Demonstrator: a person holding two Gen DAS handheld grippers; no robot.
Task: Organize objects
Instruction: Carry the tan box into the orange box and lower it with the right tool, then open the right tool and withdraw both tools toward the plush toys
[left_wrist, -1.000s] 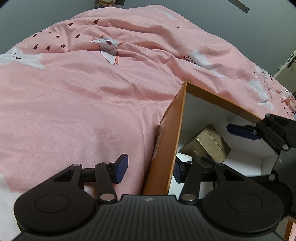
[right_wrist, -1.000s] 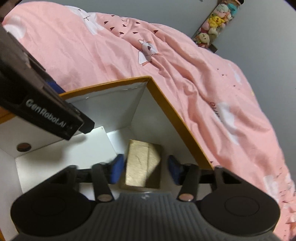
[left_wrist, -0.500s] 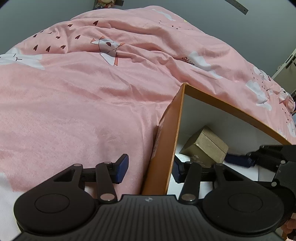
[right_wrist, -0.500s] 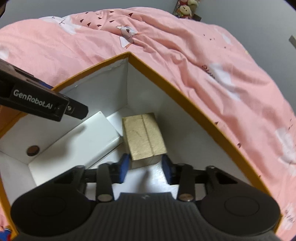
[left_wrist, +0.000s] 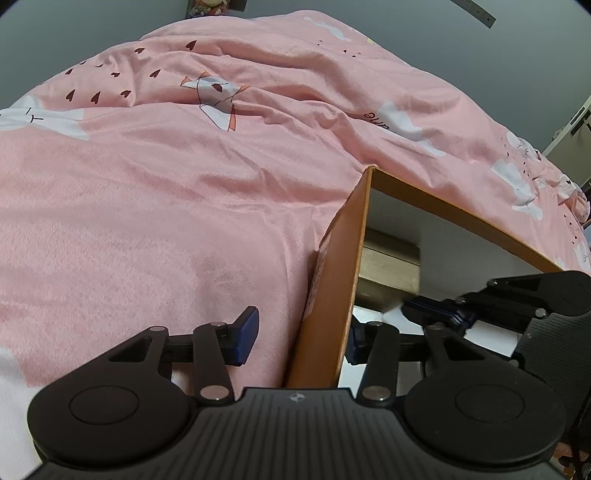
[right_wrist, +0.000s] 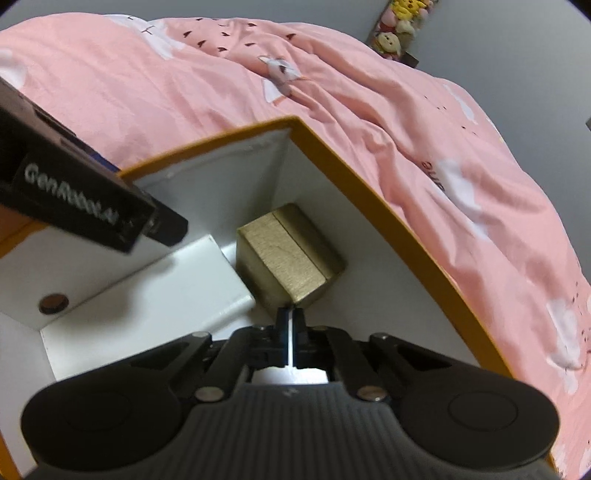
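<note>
An orange box (left_wrist: 328, 295) with white inner walls (right_wrist: 373, 258) lies on the pink bedcover. A gold box (right_wrist: 291, 254) sits tilted in its far corner, also seen in the left wrist view as the gold box (left_wrist: 391, 258). My left gripper (left_wrist: 301, 336) straddles the orange box's near wall. Its jaws are closing with the wall between them, and a gap still shows at the outer pad (left_wrist: 247, 330). My right gripper (right_wrist: 290, 319) is inside the orange box, shut with nothing held, its tips at the gold box's near corner. From the left wrist view, the right gripper (left_wrist: 413, 306) reaches in from the right.
A flat white box (right_wrist: 166, 284) lies on the orange box's floor beside the gold one. A small brown round mark (right_wrist: 53, 302) shows on the inner wall at the left. The rumpled pink bedcover (left_wrist: 166, 203) surrounds the box. Plush toys (right_wrist: 399, 26) hang on the far wall.
My right gripper's jaws went from wide, on either side of the gold box, to fully together. The gold box turned and now sits beyond the tips. The left gripper stayed in place.
</note>
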